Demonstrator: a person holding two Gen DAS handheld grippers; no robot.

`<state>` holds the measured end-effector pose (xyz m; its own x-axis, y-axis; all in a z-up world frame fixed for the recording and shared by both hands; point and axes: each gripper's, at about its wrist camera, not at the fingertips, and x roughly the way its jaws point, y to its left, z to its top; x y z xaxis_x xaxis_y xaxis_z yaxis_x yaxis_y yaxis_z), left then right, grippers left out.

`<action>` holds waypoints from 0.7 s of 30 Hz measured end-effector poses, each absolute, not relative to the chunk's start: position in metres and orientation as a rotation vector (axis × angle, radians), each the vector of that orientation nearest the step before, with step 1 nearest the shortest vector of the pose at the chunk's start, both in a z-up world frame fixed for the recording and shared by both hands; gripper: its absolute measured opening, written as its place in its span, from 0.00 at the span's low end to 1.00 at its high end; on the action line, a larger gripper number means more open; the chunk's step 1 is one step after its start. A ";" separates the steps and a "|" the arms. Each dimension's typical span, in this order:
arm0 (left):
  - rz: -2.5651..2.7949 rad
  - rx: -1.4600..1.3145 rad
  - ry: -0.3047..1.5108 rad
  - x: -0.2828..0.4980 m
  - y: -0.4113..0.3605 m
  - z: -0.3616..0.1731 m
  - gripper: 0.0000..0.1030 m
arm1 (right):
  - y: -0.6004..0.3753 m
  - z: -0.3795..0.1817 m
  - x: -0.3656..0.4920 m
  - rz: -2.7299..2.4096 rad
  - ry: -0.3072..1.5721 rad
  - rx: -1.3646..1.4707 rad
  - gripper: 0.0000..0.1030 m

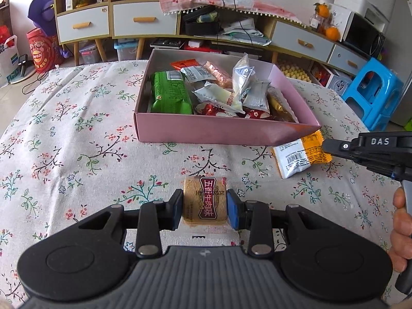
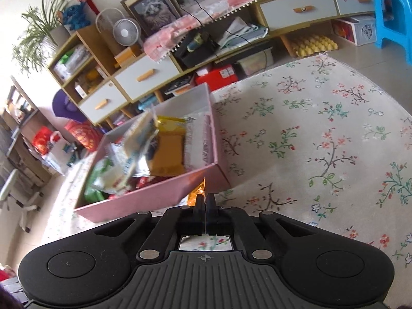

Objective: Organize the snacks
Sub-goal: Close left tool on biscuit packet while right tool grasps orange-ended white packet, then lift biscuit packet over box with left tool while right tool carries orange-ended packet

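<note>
My left gripper [image 1: 205, 204] is shut on a brown cracker packet [image 1: 205, 200] with a dark red label, held just above the floral tablecloth in front of the pink box [image 1: 219, 131]. The box holds several snack packets, among them a green one [image 1: 171, 93]. My right gripper [image 1: 325, 145] enters from the right and is shut on the edge of an orange-and-white snack packet [image 1: 301, 155] beside the box's near right corner. In the right wrist view the right gripper [image 2: 205, 198] pinches the thin orange edge [image 2: 199, 189] next to the box [image 2: 144, 195].
The table is covered by a floral cloth [image 1: 77, 134]. Behind it stand low cabinets with drawers [image 1: 144, 22] and a blue plastic stool [image 1: 373, 95] at the right. A person's hand [image 1: 401, 229] holds the right gripper's handle.
</note>
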<state>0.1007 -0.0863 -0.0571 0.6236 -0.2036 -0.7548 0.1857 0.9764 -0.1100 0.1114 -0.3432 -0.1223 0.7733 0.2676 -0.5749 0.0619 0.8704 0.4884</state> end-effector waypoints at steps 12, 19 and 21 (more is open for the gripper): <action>-0.234 -0.037 0.856 0.099 -0.083 -0.052 0.31 | -0.334 -0.096 0.096 0.157 0.629 0.479 0.00; -0.237 -0.049 0.856 0.101 -0.083 -0.052 0.31 | -0.335 -0.088 0.091 0.155 0.614 0.474 0.00; -0.241 -0.053 0.853 0.100 -0.084 -0.051 0.31 | -0.337 -0.086 0.090 0.153 0.612 0.478 0.00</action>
